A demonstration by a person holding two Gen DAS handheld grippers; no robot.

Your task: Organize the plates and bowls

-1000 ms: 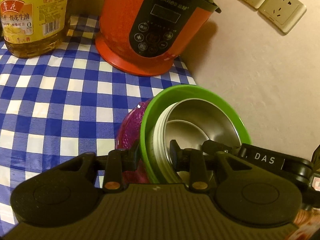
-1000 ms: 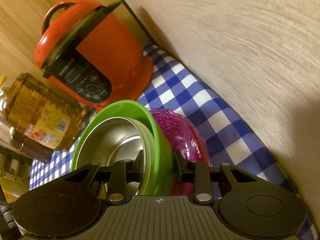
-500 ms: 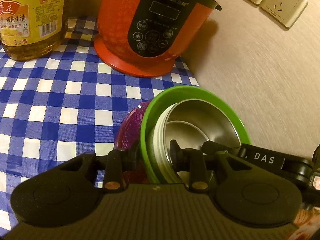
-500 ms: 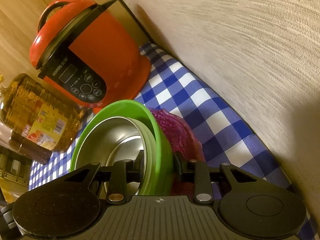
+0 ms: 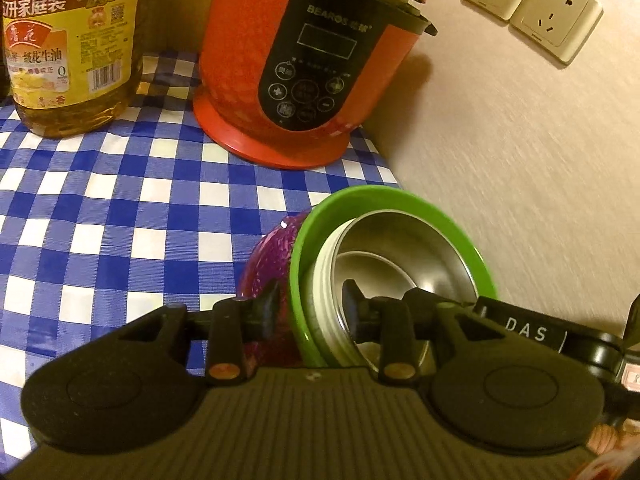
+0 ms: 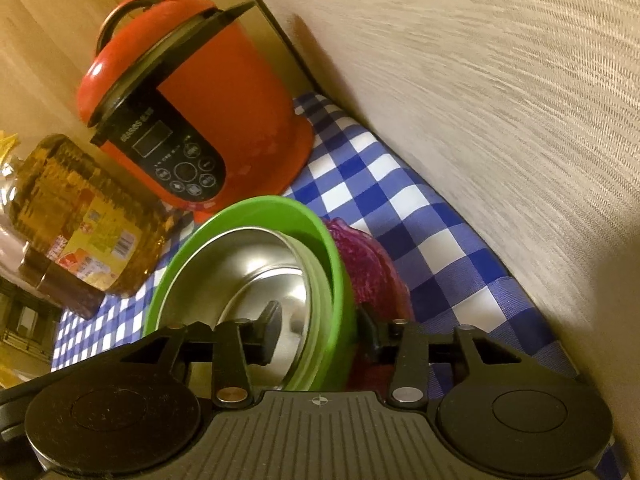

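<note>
A stack of nested bowls is held between both grippers over the blue checked tablecloth point(image 5: 100, 220): a steel bowl point(image 5: 404, 248) inside a green bowl point(image 5: 360, 200), inside a purple bowl point(image 5: 268, 256). My left gripper point(image 5: 310, 304) is shut on the stack's left rim, one finger outside the purple bowl, one inside the steel bowl. My right gripper point(image 6: 320, 328) is shut on the opposite rim of the green bowl point(image 6: 332, 248), with the steel bowl point(image 6: 240, 272) to its left and the purple bowl point(image 6: 368, 268) to its right. The right gripper's body point(image 5: 540, 332) shows in the left wrist view.
A red rice cooker point(image 5: 312, 60) stands at the back by the beige wall point(image 5: 520, 180), which runs close along the right. A large oil bottle point(image 5: 72, 48) stands at the back left. Two wall sockets point(image 5: 532, 8) sit above.
Both grippers and the bowl stack have moved back a little from the rice cooker, which now sits higher in both views. The grips on the stack are unchanged.
</note>
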